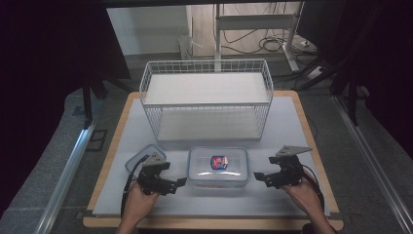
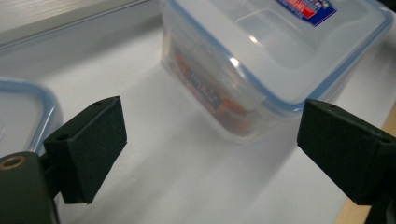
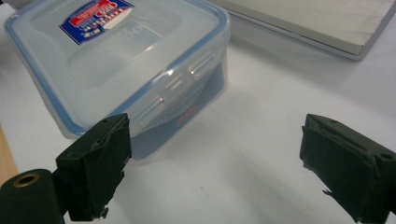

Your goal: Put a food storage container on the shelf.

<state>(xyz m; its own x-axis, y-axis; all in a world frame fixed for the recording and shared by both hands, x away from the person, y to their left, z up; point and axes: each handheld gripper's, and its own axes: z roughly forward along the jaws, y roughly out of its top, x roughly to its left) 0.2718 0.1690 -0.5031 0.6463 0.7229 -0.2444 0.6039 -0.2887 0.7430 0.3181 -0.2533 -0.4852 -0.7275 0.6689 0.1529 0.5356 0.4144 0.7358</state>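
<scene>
Two claws flank a lidded plastic box on the desk.

In the high view the box (image 1: 218, 166), clear with a blue-rimmed lid and a red-and-blue sticker, sits at lower centre of the frame, just in front of a white wire basket (image 1: 206, 97). The left claw (image 1: 179, 182) is released, jaws spread beside the box's left end; the right claw (image 1: 258, 177) is likewise released near its right end. A second lid (image 1: 139, 158) lies at lower left on the desk (image 1: 302, 126).

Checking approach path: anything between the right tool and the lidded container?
Nothing: bare white mat lies between the right tool and the lidded container in the high view.
</scene>
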